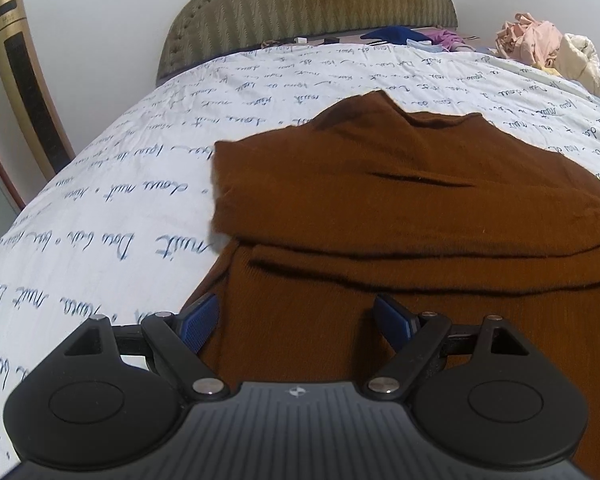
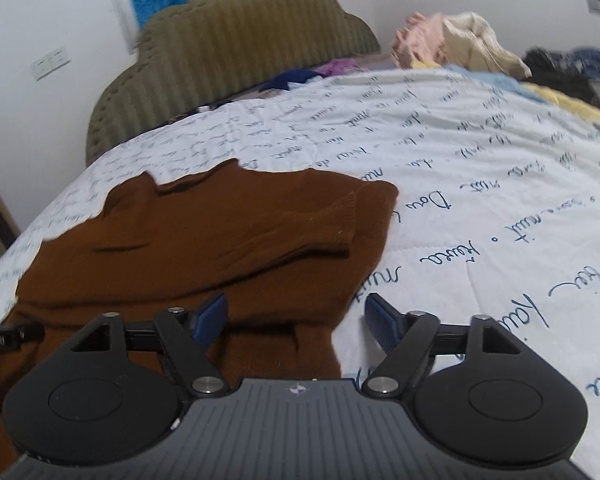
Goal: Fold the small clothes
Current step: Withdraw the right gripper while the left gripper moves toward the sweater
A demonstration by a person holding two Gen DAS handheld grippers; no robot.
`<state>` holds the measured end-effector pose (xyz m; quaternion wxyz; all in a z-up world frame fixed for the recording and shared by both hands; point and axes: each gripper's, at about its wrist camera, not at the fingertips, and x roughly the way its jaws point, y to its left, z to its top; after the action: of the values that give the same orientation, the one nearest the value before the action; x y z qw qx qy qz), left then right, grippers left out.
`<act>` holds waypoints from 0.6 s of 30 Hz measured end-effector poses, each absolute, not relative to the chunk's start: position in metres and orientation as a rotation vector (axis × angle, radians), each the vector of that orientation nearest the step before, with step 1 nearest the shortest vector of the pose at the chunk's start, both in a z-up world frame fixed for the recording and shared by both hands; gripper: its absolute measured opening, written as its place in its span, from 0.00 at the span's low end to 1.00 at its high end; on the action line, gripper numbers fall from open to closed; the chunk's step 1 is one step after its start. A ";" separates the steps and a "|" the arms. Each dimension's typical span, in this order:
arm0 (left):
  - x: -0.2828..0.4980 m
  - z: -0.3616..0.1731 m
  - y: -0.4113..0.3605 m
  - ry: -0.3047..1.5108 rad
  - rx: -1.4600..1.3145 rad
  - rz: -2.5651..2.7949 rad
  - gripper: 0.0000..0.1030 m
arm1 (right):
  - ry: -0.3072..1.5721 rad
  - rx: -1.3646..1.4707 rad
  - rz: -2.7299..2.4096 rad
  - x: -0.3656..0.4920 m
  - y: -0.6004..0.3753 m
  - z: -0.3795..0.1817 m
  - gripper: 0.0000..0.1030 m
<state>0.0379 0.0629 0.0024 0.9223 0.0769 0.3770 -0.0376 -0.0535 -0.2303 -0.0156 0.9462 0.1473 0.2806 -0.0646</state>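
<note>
Brown knit sweater (image 1: 380,200) spread flat across the near part of the bed, over a white quilt (image 1: 120,208) printed with blue handwriting

Left gripper (image 1: 296,320) low over the sweater's near-left edge, jaws wide apart, blue pads (image 1: 200,322) clear of the cloth on both sides, nothing gripped; left pad right at the sweater's border where brown meets quilt, right pad above the knit itself

Right gripper (image 2: 296,320) over the sweater's near-right edge, jaws likewise spread wide and holding nothing; left pad above brown fabric, right pad above bare quilt, cloth border running between the two

Just beyond both grippers, a folded band of sweater crossing the body from side to side, with a dark crease along its near fold

Further on, in the right wrist view, a ribbed cuff (image 2: 348,224) of one sleeve lying on top of the body near the sweater's right edge; collar end pointing toward the head of the bed

Past the sweater, open quilt up to an olive padded headboard (image 1: 308,4)

At the far right corner of the bed, a heap of pink and cream clothes (image 2: 452,40), with blue and purple garments (image 1: 416,36) along the far edge beside the headboard

Off the left side of the bed, a gold and black tower appliance (image 1: 24,80) against a white wall
</note>
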 end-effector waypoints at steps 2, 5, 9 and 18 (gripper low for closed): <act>0.032 0.003 0.069 0.777 0.149 -0.078 0.82 | 0.559 0.271 -0.116 -0.065 -0.221 -0.016 0.78; 0.021 0.006 0.078 0.768 0.138 -0.080 0.82 | 0.559 0.239 -0.073 -0.079 -0.206 -0.015 0.79; 0.009 0.009 0.094 0.758 0.125 -0.055 0.82 | 0.560 0.215 -0.006 -0.095 -0.186 -0.011 0.79; -0.020 0.006 0.132 0.764 0.090 0.014 0.82 | 0.566 0.213 0.129 -0.116 -0.159 -0.012 0.83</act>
<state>-0.0202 0.1318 0.0061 0.9270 0.0439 0.3725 0.0066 -0.1160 -0.1586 -0.0116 0.9526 0.1049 0.2783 0.0633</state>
